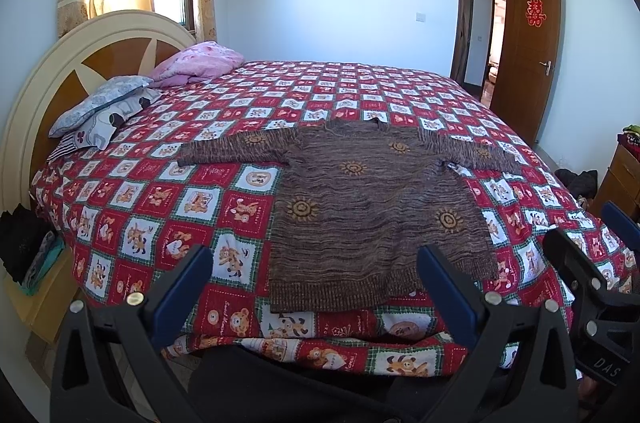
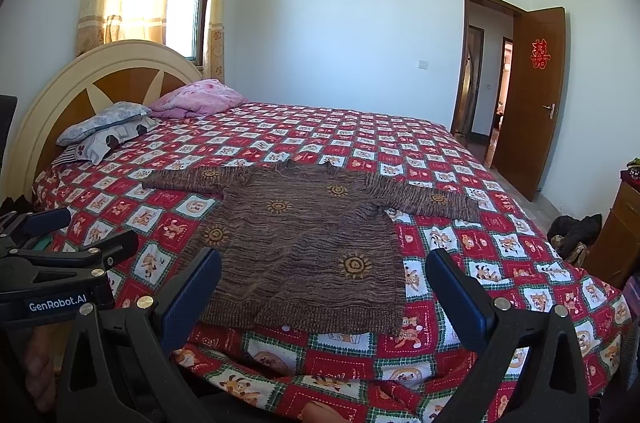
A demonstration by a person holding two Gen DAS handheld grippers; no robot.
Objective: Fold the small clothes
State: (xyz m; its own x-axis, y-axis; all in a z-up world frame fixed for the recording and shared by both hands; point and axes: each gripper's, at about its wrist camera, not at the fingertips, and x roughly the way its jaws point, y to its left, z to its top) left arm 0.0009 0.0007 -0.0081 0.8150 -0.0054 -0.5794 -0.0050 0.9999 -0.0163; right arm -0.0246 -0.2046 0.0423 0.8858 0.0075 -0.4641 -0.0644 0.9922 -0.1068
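A small brown knit sweater with orange sun motifs lies flat on the bed, both sleeves spread out, hem toward me. It also shows in the right wrist view. My left gripper is open and empty, held above the bed's near edge in front of the hem. My right gripper is open and empty, also near the hem. The right gripper shows at the right edge of the left wrist view; the left gripper shows at the left of the right wrist view.
The bed has a red checkered cartoon quilt. Pillows and a pink bundle lie by the headboard at the left. A nightstand stands left; a wooden cabinet and an open door are right.
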